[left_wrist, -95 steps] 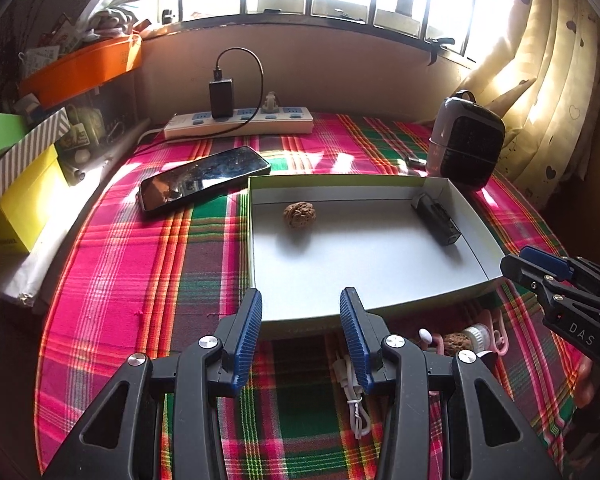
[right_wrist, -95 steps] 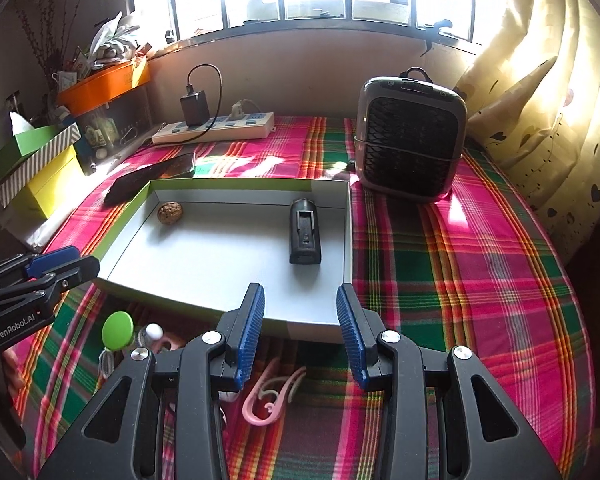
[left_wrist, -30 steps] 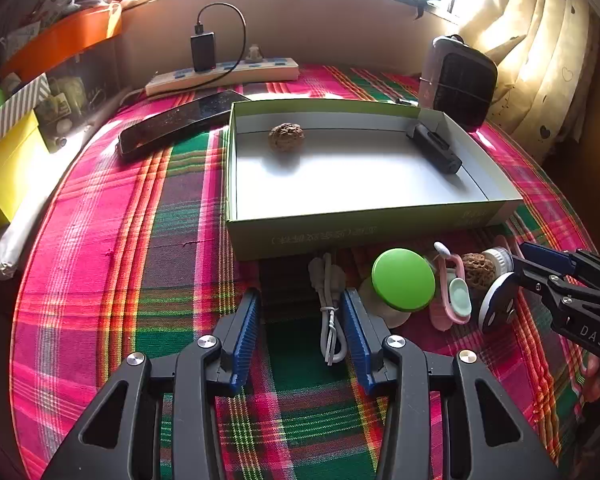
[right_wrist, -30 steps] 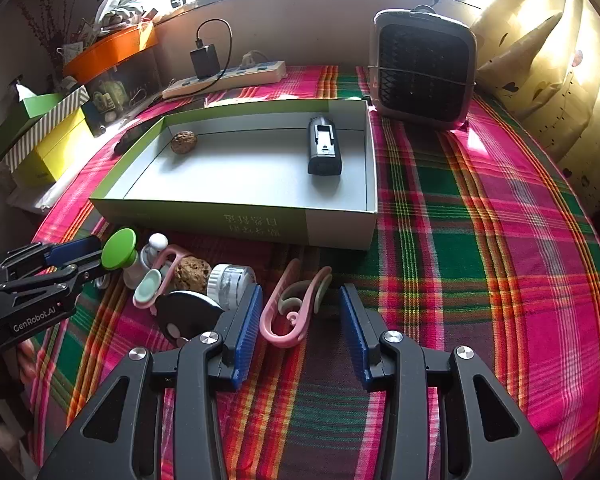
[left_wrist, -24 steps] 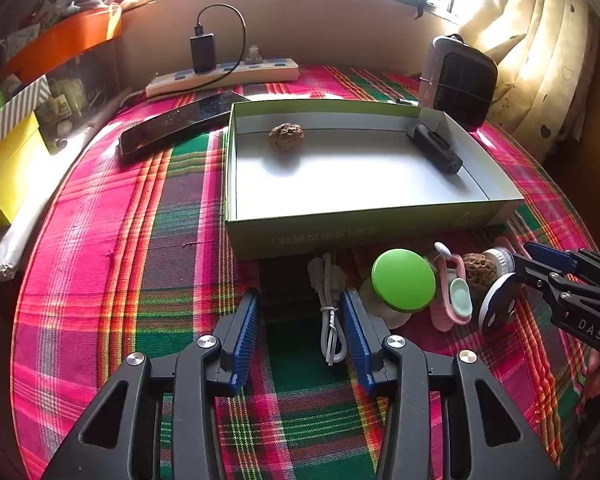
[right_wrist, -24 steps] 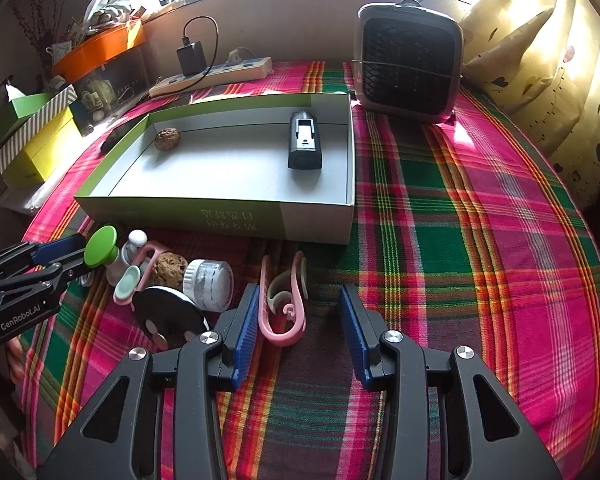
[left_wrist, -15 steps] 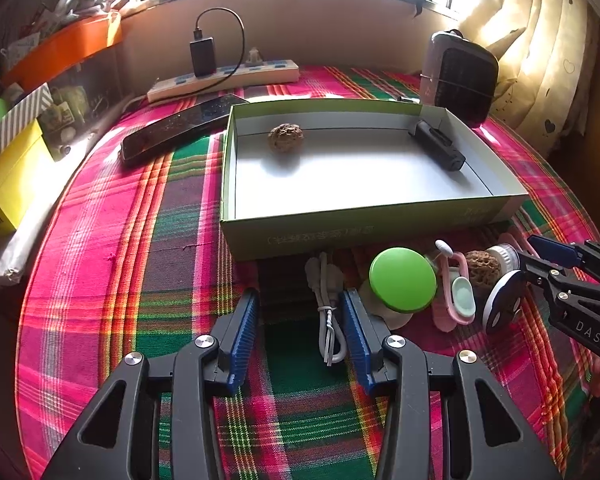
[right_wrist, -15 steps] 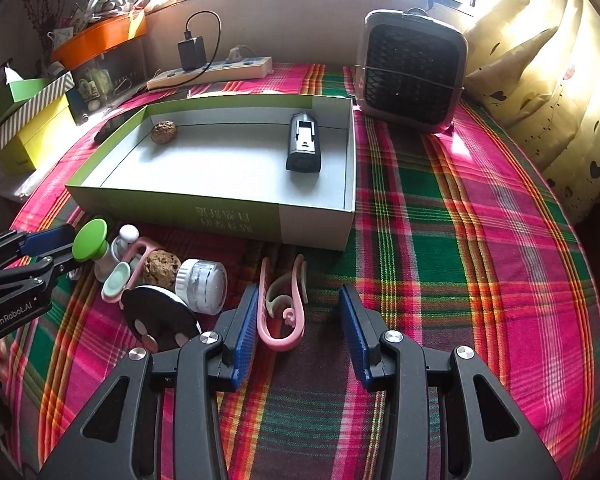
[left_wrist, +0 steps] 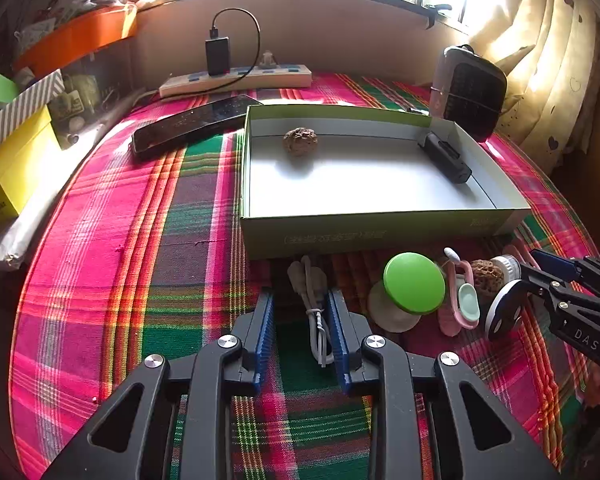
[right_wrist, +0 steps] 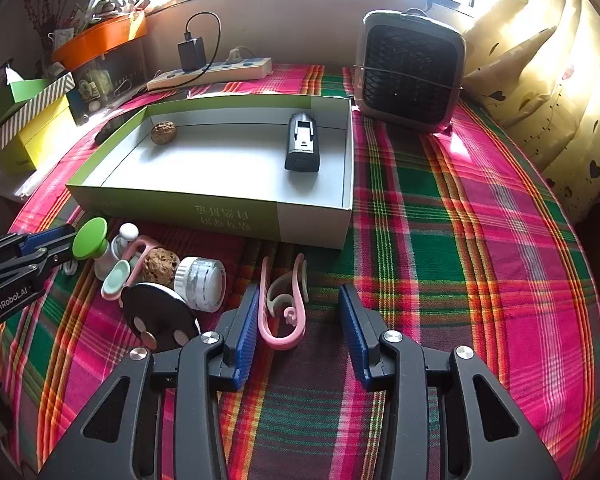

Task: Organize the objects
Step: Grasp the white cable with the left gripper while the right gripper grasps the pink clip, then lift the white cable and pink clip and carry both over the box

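Observation:
A white cable bundle [left_wrist: 314, 304] lies on the plaid cloth between the fingers of my left gripper [left_wrist: 299, 296]. Its jaws are closing; the left pad still stands clear of the cable. A pink clip [right_wrist: 282, 316] lies between the fingers of my right gripper [right_wrist: 299, 292], whose jaws are also closing, with a gap at the right pad. A green-walled box [right_wrist: 220, 212] holds a walnut [right_wrist: 164, 132] and a black device [right_wrist: 303, 146]. In front of it lie a green-capped piece [left_wrist: 414, 282], a second walnut [right_wrist: 161, 264], a white jar [right_wrist: 202, 282] and a black disc [right_wrist: 160, 320].
A fan heater [right_wrist: 410, 68] stands behind the box at the right, and a curtain hangs beyond it. A phone [left_wrist: 192, 124] and a power strip [left_wrist: 236, 80] lie at the back left. A yellow box [left_wrist: 16, 160] sits at the left edge.
Since the earliest frames both grippers have come down in front of the box. In the last half second the left jaws have narrowed around the cable. The right jaws have narrowed slightly.

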Available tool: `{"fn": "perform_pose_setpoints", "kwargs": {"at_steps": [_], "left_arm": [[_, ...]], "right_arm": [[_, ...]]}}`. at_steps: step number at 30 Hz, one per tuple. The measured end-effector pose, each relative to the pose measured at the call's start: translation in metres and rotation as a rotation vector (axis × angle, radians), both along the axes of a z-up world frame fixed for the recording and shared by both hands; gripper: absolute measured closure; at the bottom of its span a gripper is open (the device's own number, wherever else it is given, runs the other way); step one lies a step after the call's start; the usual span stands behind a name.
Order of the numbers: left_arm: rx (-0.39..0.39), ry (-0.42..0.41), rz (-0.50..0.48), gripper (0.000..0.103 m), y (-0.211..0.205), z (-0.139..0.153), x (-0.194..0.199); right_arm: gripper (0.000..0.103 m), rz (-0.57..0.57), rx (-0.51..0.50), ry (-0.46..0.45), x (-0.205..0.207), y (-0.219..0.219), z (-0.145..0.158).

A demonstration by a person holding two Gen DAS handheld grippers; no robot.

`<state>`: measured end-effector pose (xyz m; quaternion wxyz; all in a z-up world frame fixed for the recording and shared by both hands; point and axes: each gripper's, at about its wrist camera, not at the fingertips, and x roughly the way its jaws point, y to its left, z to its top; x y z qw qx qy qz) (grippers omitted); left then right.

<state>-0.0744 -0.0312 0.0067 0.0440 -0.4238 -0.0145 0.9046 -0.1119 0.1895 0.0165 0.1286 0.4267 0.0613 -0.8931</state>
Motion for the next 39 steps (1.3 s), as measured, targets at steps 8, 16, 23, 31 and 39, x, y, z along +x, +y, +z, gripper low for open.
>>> {"fn": "perform_pose_setpoints", "kwargs": {"at_steps": [8,16,23,31,39], "left_arm": [[0.027,0.0,0.008,0.09,-0.0055,-0.0007,0.001],[0.034,0.002,0.01,0.091,-0.0066,-0.0012,0.0017],[0.033,0.002,0.01,0.091,-0.0066,-0.0012,0.0018],[0.033,0.002,0.009,0.091,-0.0066,-0.0014,0.0019],[0.033,0.001,0.009,0.091,-0.0068,-0.0014,0.0021]], "right_arm": [[0.079,-0.003,0.0,0.002,0.0009,0.0004,0.0009],[0.079,-0.003,0.001,0.002,0.0011,0.0005,0.0008],[0.079,-0.003,0.002,0.002,0.0012,0.0004,0.0009],[0.079,-0.003,0.001,0.003,0.0014,0.0006,0.0009],[0.079,-0.004,-0.002,0.002,0.0014,0.0008,0.0011]]}}
